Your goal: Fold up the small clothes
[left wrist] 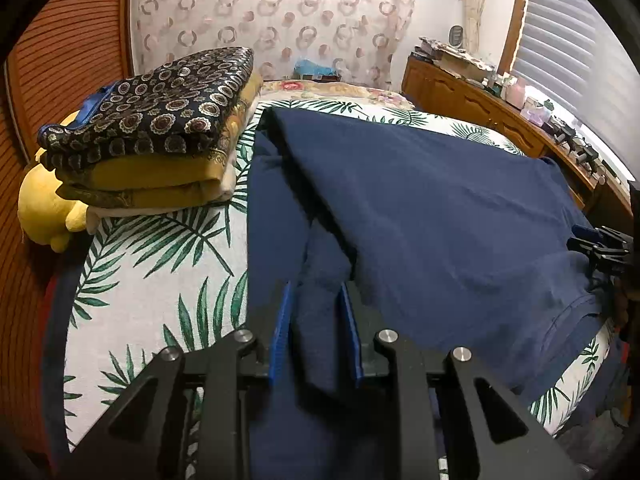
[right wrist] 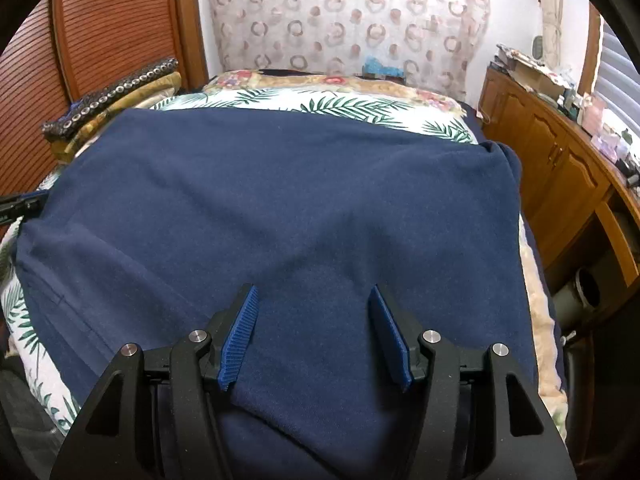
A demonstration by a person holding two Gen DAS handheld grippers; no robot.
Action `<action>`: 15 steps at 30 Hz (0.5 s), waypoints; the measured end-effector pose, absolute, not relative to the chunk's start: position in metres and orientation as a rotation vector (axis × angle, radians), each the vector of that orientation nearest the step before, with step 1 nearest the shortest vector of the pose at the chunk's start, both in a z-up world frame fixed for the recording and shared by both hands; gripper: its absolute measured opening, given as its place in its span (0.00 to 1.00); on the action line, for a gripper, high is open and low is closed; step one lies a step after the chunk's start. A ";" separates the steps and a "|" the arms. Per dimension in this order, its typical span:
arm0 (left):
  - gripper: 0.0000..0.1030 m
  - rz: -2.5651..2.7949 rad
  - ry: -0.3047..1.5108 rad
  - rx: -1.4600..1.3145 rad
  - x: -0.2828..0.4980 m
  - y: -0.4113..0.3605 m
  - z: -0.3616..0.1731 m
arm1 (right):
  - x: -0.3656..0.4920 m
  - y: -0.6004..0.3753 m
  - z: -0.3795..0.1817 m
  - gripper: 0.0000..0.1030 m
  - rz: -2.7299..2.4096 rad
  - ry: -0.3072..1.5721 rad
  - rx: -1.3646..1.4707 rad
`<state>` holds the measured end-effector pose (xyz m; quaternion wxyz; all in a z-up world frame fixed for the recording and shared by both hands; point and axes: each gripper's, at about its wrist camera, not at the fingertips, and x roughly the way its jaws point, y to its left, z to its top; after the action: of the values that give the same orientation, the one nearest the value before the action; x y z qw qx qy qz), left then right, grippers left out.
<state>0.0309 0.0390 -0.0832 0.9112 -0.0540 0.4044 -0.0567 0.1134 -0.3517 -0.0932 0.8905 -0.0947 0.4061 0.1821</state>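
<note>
Both wrist views close, angled down over bed (left wrist: 160, 264) – share navy garment (right wrist: 280, 200), probably same headboard wall.

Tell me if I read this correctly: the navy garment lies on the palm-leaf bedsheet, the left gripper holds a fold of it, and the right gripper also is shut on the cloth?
One part is wrong. In the right wrist view the right gripper is open above the navy garment, its pads apart and gripping nothing. The rest holds: the garment lies on the palm-leaf bedsheet, and the left gripper holds a fold of it.

Navy garment (right wrist: 280, 200) on white, green palm-leaf bedsheet (left wrist: 160, 264)
</note>
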 end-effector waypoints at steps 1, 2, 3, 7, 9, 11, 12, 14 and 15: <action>0.22 -0.119 0.832 -0.111 0.031 0.040 -0.083 | 0.114 -0.351 -0.094 0.58 0.378 0.844 -0.200; 0.22 -0.131 0.827 -0.113 0.029 0.040 -0.083 | 0.113 -0.350 -0.095 0.60 0.379 0.844 -0.209; 0.22 -0.153 0.825 -0.121 0.028 0.040 -0.083 | 0.113 -0.349 -0.095 0.62 0.383 0.845 -0.215; 0.14 -0.169 0.816 -0.113 0.027 0.040 -0.083 | 0.114 -0.347 -0.096 0.66 0.394 0.849 -0.224; 0.08 -0.171 0.812 -0.104 0.024 0.039 -0.082 | 0.115 -0.347 -0.096 0.68 0.399 0.851 -0.220; 0.03 -0.156 0.785 -0.102 0.019 0.040 -0.078 | 0.116 -0.346 -0.096 0.69 0.398 0.850 -0.221; 0.03 -0.149 0.770 -0.104 0.017 0.040 -0.075 | 0.116 -0.346 -0.096 0.69 0.398 0.850 -0.220; 0.03 -0.137 0.735 -0.133 0.009 0.045 -0.069 | 0.116 -0.346 -0.096 0.69 0.399 0.850 -0.219; 0.03 -0.134 0.732 -0.147 0.007 0.047 -0.068 | 0.116 -0.346 -0.096 0.69 0.399 0.850 -0.220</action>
<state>0.0074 0.0469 -0.0679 0.9288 -0.0717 0.3575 -0.0656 0.1161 -0.3460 -0.0961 0.8860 -0.1058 0.4088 0.1917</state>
